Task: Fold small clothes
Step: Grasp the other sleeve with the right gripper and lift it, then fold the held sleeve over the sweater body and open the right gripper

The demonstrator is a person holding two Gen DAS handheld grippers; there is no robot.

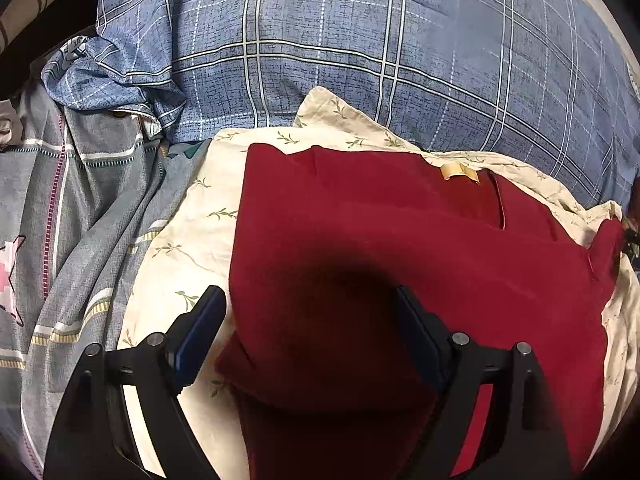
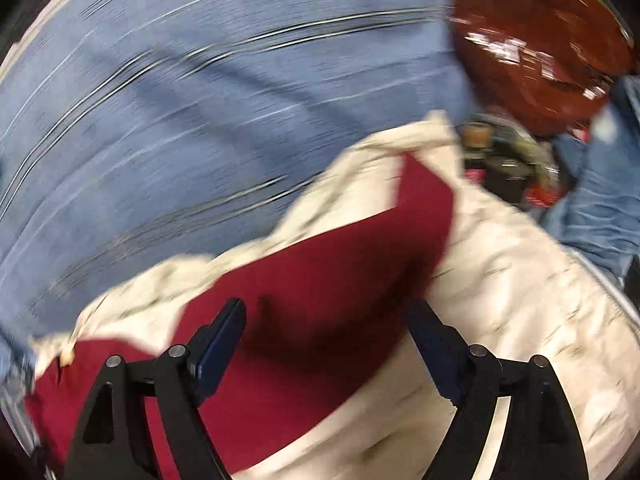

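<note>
Left wrist: both tongs (image 1: 308, 308) (image 2: 332, 320) gape empty above red garment (image 1: 400, 240) edges.

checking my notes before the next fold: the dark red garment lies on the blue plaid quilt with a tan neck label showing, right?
Not quite. In the left wrist view the dark red garment, tan neck label showing, lies on a cream leaf-print cloth; the blue plaid quilt is behind that.

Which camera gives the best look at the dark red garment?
The left wrist view: the dark red garment is sharp there, lying on the cream floral cloth, with its tan neck label visible. The right wrist view shows it only as a motion-blurred red patch.
</note>
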